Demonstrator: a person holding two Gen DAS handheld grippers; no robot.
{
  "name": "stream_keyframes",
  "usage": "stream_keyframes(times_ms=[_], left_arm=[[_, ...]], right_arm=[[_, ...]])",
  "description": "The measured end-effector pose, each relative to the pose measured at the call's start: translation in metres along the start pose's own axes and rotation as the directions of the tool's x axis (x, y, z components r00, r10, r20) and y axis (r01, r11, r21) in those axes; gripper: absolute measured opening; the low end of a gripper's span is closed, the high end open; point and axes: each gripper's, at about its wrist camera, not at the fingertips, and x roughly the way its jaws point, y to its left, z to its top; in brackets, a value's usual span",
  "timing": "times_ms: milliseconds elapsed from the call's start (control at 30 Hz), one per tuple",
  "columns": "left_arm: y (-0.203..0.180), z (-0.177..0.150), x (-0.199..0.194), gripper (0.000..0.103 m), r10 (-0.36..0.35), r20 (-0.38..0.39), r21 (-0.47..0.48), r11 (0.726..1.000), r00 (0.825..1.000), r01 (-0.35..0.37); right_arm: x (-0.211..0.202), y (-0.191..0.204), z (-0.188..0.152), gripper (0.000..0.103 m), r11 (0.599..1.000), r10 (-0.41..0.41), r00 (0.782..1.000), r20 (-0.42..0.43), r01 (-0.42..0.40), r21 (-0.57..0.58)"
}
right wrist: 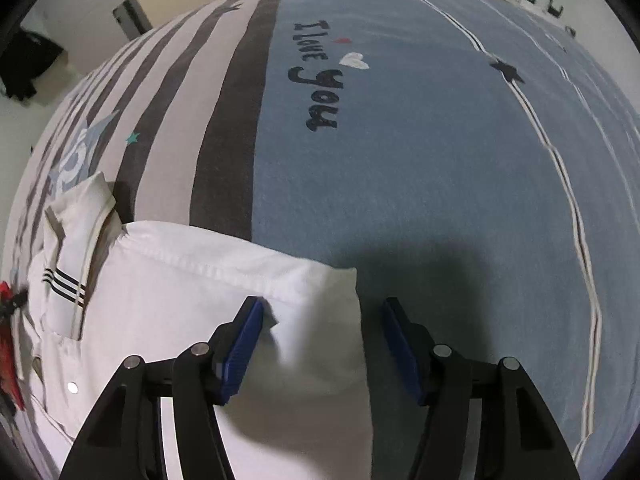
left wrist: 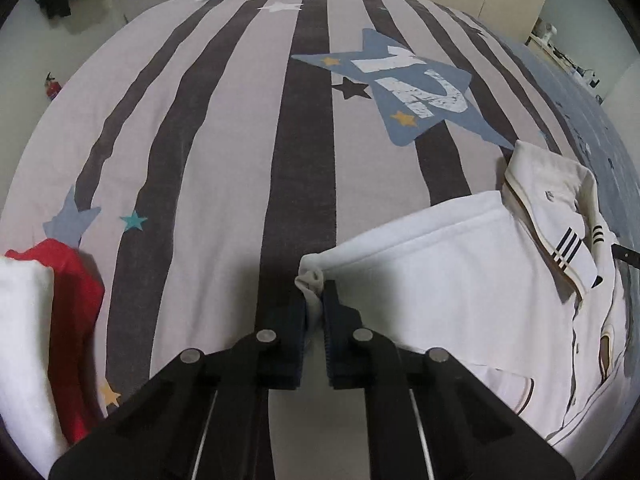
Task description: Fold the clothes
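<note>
White polo shirt (left wrist: 460, 280) lies folded on my striped bed cover (left wrist: 240, 140). My left tongs (left wrist: 315, 312) pinch its corner tight. My right tongs (right wrist: 320, 344) stand spread around the opposite corner, pads clear of the cloth.

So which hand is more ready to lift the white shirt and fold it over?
The left. Its gripper is already shut on a corner of the white shirt. The right gripper has its jaws open, with the shirt's other corner lying between them, unpinched, so it must close first.
</note>
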Motion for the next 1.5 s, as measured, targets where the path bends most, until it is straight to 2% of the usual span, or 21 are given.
stream_keyframes(times_ms=[67, 300, 367, 400, 433, 467, 600, 733, 767, 900, 933, 1000, 1067, 1133, 1200, 1300, 1400, 1500], left_arm=[[0.000, 0.000, 0.000, 0.006, -0.006, -0.006, -0.006, 1.000, 1.000, 0.006], [-0.006, -0.002, -0.003, 0.005, -0.016, -0.007, -0.018, 1.000, 1.000, 0.015], [-0.010, -0.003, -0.006, 0.004, -0.018, 0.004, -0.013, 1.000, 1.000, 0.018], [-0.011, -0.004, -0.010, 0.004, -0.019, 0.015, -0.010, 1.000, 1.000, 0.019], [-0.012, -0.005, -0.014, 0.004, -0.020, 0.027, -0.008, 1.000, 0.999, 0.020], [-0.012, -0.006, -0.020, 0.004, -0.024, 0.043, -0.012, 1.000, 0.999, 0.024], [-0.012, -0.013, -0.054, 0.004, -0.073, 0.119, -0.014, 0.997, 0.990, 0.076], [-0.018, -0.039, -0.113, 0.004, -0.137, 0.223, 0.037, 0.991, 0.965, 0.132], [-0.018, -0.053, -0.130, 0.004, -0.152, 0.249, 0.053, 0.988, 0.956, 0.144], [0.009, -0.066, -0.151, 0.004, -0.214, 0.307, 0.039, 0.976, 0.927, 0.212], [0.006, -0.072, -0.156, 0.004, -0.221, 0.305, 0.034, 0.975, 0.926, 0.221], [-0.003, -0.088, -0.169, 0.004, -0.231, 0.295, 0.024, 0.972, 0.927, 0.234], [0.001, -0.116, -0.176, 0.004, -0.227, 0.287, 0.019, 0.973, 0.931, 0.231], [0.016, -0.157, -0.194, 0.004, -0.219, 0.263, 0.002, 0.974, 0.940, 0.226], [0.021, -0.173, -0.198, 0.004, -0.199, 0.238, -0.027, 0.977, 0.951, 0.211], [0.028, -0.190, -0.190, 0.004, -0.172, 0.189, -0.055, 0.981, 0.967, 0.186], [0.024, -0.201, -0.170, 0.005, -0.140, 0.106, -0.024, 0.989, 0.985, 0.143], [0.020, -0.207, -0.171, 0.010, -0.101, 0.053, -0.026, 0.994, 0.993, 0.102]], right_arm=[[-0.003, -0.005, 0.002, 0.056, 0.999, -0.028, 1.000, 0.005, 0.028, 0.022], [0.004, -0.016, 0.000, 0.057, 1.000, 0.015, 1.000, -0.015, -0.014, 0.025], [0.003, -0.014, 0.001, 0.040, 0.999, 0.043, 0.999, -0.007, -0.044, -0.003], [0.002, -0.012, 0.001, 0.023, 0.998, 0.066, 0.998, -0.005, -0.066, -0.024], [0.000, -0.008, 0.001, 0.012, 0.996, 0.071, 0.997, -0.002, -0.072, -0.049], [-0.002, -0.004, 0.002, 0.006, 0.995, 0.067, 0.998, 0.001, -0.067, -0.075], [-0.020, -0.008, 0.001, 0.006, 0.994, 0.077, 0.996, 0.044, -0.074, -0.074], [-0.062, -0.015, -0.010, 0.006, 0.990, 0.134, 0.982, 0.133, -0.126, -0.067], [-0.078, -0.015, -0.019, 0.006, 0.986, 0.155, 0.975, 0.160, -0.144, -0.081], [-0.130, -0.008, -0.066, 0.006, 0.971, 0.225, 0.945, 0.237, -0.197, -0.137], [-0.141, -0.009, -0.085, 0.006, 0.967, 0.239, 0.939, 0.247, -0.207, -0.148], [-0.155, -0.014, -0.123, 0.006, 0.961, 0.263, 0.933, 0.244, -0.232, -0.150], [-0.162, -0.022, -0.158, 0.006, 0.961, 0.268, 0.938, 0.220, -0.244, -0.131], [-0.168, -0.029, -0.190, 0.006, 0.962, 0.268, 0.944, 0.193, -0.251, -0.109], [-0.175, -0.032, -0.217, 0.006, 0.961, 0.273, 0.947, 0.170, -0.260, -0.093], [-0.170, -0.040, -0.241, 0.006, 0.960, 0.275, 0.953, 0.128, -0.265, -0.088], [-0.157, -0.044, -0.263, 0.006, 0.959, 0.275, 0.960, 0.056, -0.270, -0.083], [-0.145, -0.038, -0.269, 0.010, 0.966, 0.217, 0.976, -0.022, -0.218, -0.142]])
